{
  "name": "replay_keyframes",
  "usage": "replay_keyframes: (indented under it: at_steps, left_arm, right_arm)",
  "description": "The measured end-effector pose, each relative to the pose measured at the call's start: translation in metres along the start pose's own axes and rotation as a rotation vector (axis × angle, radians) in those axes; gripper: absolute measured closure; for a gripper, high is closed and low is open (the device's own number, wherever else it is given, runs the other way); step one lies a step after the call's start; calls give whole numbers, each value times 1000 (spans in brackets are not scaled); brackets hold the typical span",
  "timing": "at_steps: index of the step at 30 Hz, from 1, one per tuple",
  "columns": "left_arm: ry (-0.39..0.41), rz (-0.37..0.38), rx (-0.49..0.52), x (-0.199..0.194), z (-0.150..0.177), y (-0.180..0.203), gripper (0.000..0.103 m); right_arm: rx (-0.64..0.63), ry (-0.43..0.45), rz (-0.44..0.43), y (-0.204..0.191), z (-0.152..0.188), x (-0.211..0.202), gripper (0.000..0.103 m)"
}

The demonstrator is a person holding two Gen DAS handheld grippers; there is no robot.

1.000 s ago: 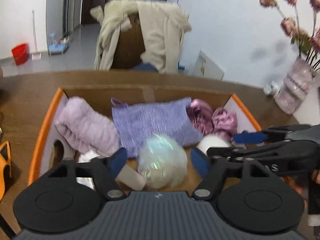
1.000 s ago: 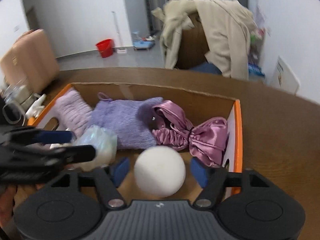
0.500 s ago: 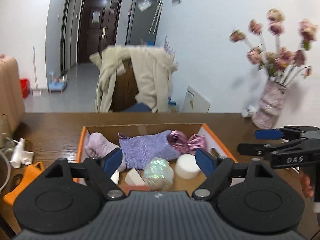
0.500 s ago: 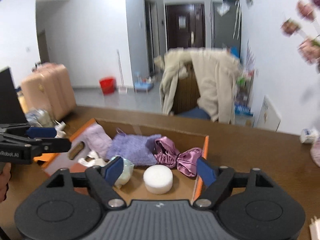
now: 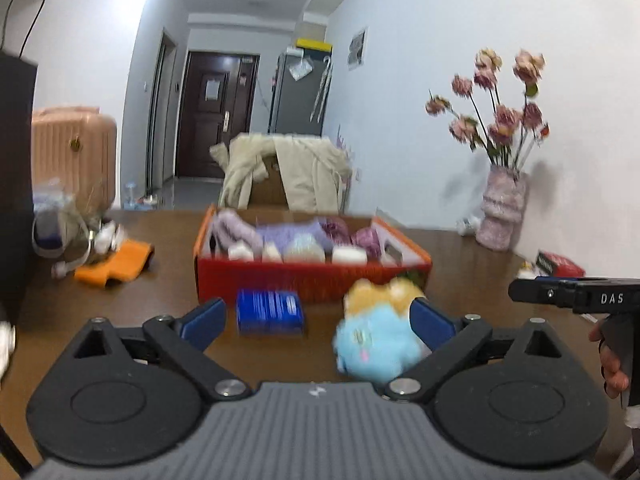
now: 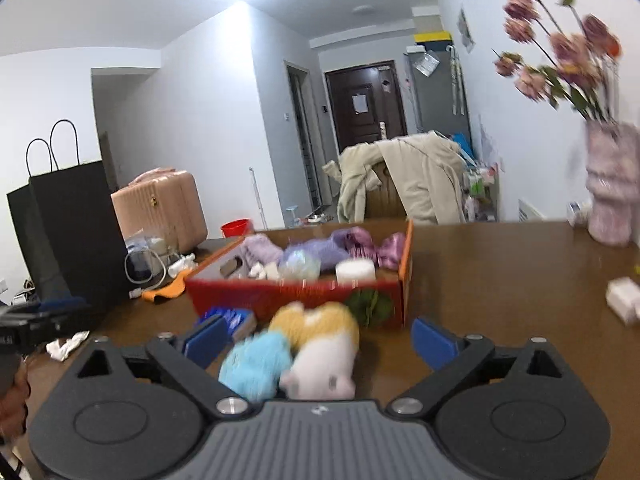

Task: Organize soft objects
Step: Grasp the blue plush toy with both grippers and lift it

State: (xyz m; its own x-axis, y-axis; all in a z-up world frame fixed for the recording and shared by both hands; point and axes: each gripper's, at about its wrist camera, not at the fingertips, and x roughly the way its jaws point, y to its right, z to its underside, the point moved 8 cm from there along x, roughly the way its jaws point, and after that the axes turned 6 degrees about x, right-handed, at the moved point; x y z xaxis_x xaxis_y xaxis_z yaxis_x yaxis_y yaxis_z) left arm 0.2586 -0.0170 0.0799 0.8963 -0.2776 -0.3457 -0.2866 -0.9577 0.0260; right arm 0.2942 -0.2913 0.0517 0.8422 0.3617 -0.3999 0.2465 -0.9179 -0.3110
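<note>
An orange cardboard box (image 5: 312, 276) (image 6: 296, 294) on the brown table holds purple cloths, pink satin scrunchies, a shiny puff ball (image 5: 303, 249) and a white round sponge (image 6: 355, 270). In front of the box lie plush toys: a blue one (image 5: 376, 342) (image 6: 256, 364), a yellow one (image 6: 316, 320) and a white one (image 6: 324, 366). A blue packet (image 5: 269, 312) lies beside them. My left gripper (image 5: 316, 320) is open and empty above the table, near the blue plush. My right gripper (image 6: 320, 338) is open and empty over the plush toys.
A vase of pink flowers (image 5: 502, 208) stands at the right by the wall. An orange cloth (image 5: 116, 266) and cables lie left of the box. A black paper bag (image 6: 68, 232) and a pink suitcase (image 6: 164, 208) stand left. A white box (image 6: 624, 296) lies at right.
Both grippers have pulled back and away from the box, leaving the puff ball and the white sponge inside it. The plush toys in front of the box have come into view.
</note>
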Motion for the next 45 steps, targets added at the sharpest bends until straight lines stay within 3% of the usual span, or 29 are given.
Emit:
replay_keyframes:
  at_steps: [5, 10, 16, 19, 23, 27, 29, 32, 36, 37, 40, 45]
  left_arm:
    - [-41, 9, 9, -16, 31, 11, 3]
    - [-32, 12, 12, -24, 39, 18, 3]
    - [-65, 22, -9, -15, 48, 25, 3]
    - [-109, 25, -91, 9, 51, 23, 3]
    - [-152, 91, -234, 50, 46, 28, 4]
    - [-171, 153, -290, 85, 41, 37, 20]
    - [-198, 182, -325, 103, 45, 39, 34]
    - [-251, 228, -403, 120, 55, 35, 38]
    - [-238, 250, -445, 127, 60, 23, 47]
    - [-232, 255, -456, 128, 60, 19, 54]
    - [-246, 277, -516, 133, 65, 6, 63]
    - [-266, 300, -563, 140, 69, 3, 66]
  right_arm:
    - [-27, -61, -22, -14, 47, -19, 4]
    - [-98, -79, -5, -29, 74, -32, 4]
    - [-103, -64, -12, -29, 75, -38, 4]
    - [-67, -45, 2, -21, 65, -32, 7]
    - [-36, -31, -6, -15, 43, -13, 14]
    - [-57, -52, -48, -20, 20, 20, 27]
    - [-50, -69, -78, -24, 13, 41, 33]
    - [2, -121, -112, -25, 10, 80, 44]
    - [31, -200, -107, -26, 19, 126, 62]
    - [36, -223, -105, -26, 24, 132, 68]
    - [48, -243, -131, -26, 37, 140, 71]
    - [71, -237, -159, -22, 41, 141, 73]
